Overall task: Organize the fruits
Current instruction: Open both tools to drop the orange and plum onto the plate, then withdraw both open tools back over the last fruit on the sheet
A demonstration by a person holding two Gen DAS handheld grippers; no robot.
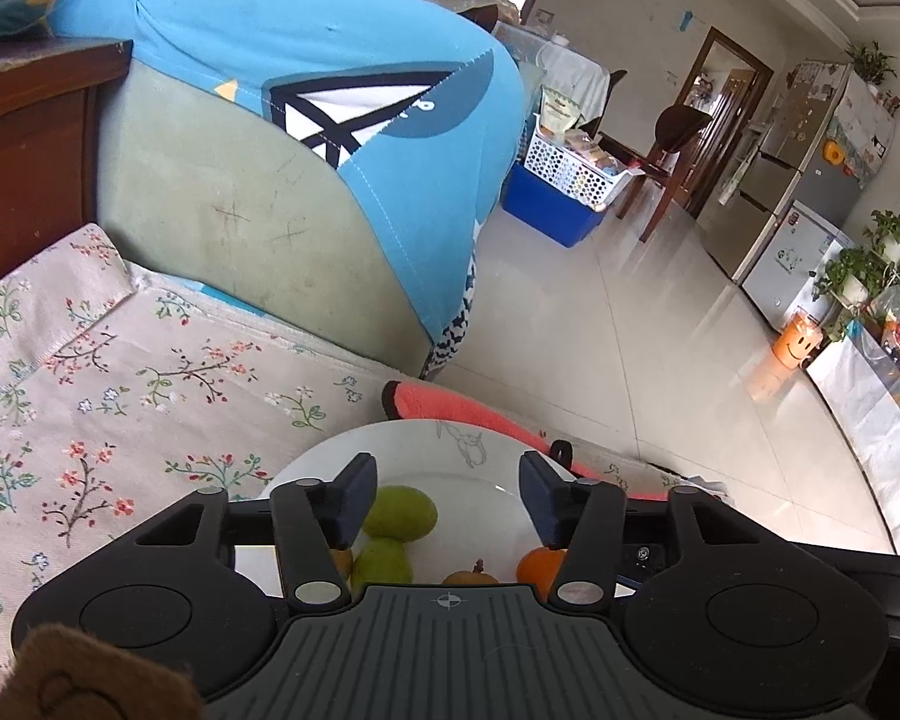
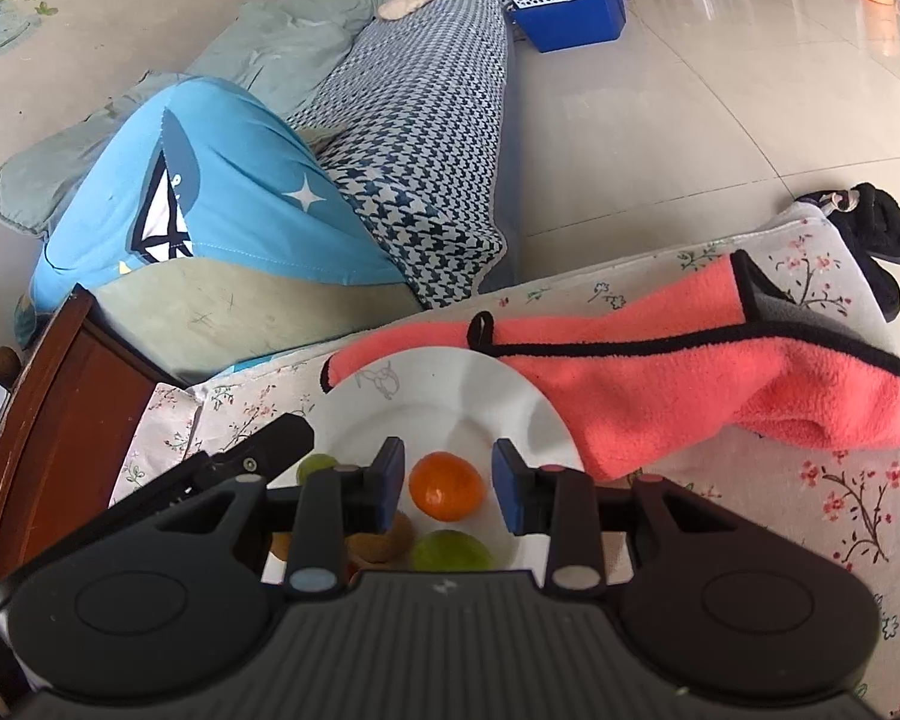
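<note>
A white plate rests on the floral cloth and carries several fruits. In the left wrist view two green fruits lie by the left finger, with a brown fruit and an orange nearer the camera. My left gripper hangs over the plate, open, with nothing between its pads. In the right wrist view the orange sits on the plate between the pads of my right gripper, a slim gap showing on each side. A brown fruit and a green fruit lie just below it.
A pink towel with black trim lies against the plate's far right rim. Beyond the cloth's edge stand a sofa with a blue cushion, a dark wooden frame, black slippers and tiled floor.
</note>
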